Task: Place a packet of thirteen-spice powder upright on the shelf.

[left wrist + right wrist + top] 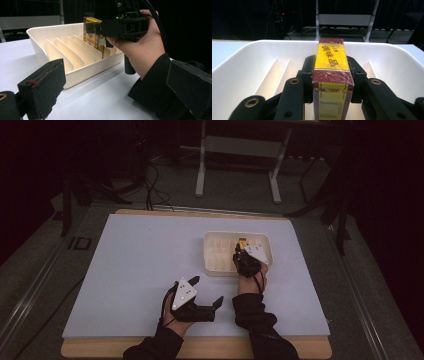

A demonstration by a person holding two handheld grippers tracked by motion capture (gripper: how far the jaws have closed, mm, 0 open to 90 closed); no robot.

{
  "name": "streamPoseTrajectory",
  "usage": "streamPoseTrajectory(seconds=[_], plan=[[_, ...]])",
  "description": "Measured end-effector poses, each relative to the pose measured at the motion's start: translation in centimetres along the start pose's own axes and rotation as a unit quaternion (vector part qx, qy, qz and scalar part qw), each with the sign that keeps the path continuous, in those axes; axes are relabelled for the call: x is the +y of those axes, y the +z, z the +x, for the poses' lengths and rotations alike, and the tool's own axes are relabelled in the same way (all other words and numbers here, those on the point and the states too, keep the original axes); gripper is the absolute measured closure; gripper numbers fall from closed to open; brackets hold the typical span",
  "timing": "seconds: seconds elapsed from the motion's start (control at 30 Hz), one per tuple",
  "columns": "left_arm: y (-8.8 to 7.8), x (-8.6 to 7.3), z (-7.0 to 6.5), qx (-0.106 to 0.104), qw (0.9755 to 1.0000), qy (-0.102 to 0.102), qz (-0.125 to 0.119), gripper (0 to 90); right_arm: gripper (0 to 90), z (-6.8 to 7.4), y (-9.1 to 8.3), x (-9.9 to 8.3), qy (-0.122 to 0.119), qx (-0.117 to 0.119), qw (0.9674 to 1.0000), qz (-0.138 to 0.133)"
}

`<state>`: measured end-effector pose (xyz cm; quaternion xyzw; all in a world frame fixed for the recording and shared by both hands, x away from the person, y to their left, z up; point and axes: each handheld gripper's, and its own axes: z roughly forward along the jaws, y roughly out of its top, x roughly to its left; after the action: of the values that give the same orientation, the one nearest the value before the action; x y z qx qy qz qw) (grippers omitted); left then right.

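Observation:
A white tray (212, 268) with slotted dividers sits on the pale mat, right of centre. My right gripper (242, 249) hangs over the tray, shut on a yellow and dark red box (332, 62). The box (92, 33) stands upright with its lower end down among the dividers of the tray (75, 75). My left gripper (206, 291) rests on the mat near the front edge, left of the right forearm. Its jaws are wide apart and hold nothing; one pad (43, 85) shows close up at the left.
The pale mat (140, 265) covers a wooden table (200, 350). Beyond the table are a white stand (240, 155) and loose cables (155, 185) on a dark floor. The right hand and dark sleeve (155, 82) lie beside the tray's near wall.

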<state>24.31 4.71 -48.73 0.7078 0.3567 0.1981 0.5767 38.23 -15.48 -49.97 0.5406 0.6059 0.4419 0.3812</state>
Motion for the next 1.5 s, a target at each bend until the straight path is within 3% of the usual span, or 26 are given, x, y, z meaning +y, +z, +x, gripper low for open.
streamPoseTrajectory(seconds=[0.13,0.27,0.47,0.53,0.7,0.8,0.93,1.0,1.3,1.5], plan=[[0.0,0.0,0.0,0.001,1.0000,-0.001,0.000,3.2,60.2,-0.3,0.0,0.2,0.005,0.013,0.9998,0.011],[0.1,0.0,0.0,0.001,1.0000,0.001,0.000,3.2,55.3,-0.7,-0.2,0.9,-0.015,0.021,0.9996,0.009],[0.2,0.0,0.0,-0.001,1.0000,0.000,0.001,3.2,52.5,-1.1,-0.5,1.7,-0.009,0.040,0.9989,0.022],[0.1,0.1,-0.1,-0.002,1.0000,0.001,0.001,3.2,48.1,-1.1,-0.9,2.2,-0.029,0.054,0.9977,0.030],[0.2,0.0,-0.1,-0.004,1.0000,0.001,0.004,3.2,34.0,-1.5,-1.9,3.3,-0.027,0.085,0.9958,0.020],[0.2,0.0,-0.2,-0.008,0.9999,0.003,0.007,3.2,25.1,-1.8,-2.3,3.8,-0.026,0.121,0.9919,0.030],[0.2,-0.1,-0.2,-0.013,0.9998,0.007,0.009,3.2,14.2,-1.9,-3.0,4.3,-0.030,0.158,0.9868,0.021],[0.2,0.0,-0.2,-0.013,0.9998,0.007,0.011,3.2,13.0,-2.1,-3.2,4.5,-0.024,0.178,0.9836,0.020],[-0.1,0.1,-0.3,-0.013,0.9998,0.008,0.007,3.2,11.0,-3.6,-5.3,4.9,-0.019,0.209,0.9777,0.012],[-0.1,0.1,-0.3,-0.021,0.9997,0.008,0.009,3.2,13.3,-4.7,-7.0,4.8,-0.036,0.221,0.9746,0.011]])
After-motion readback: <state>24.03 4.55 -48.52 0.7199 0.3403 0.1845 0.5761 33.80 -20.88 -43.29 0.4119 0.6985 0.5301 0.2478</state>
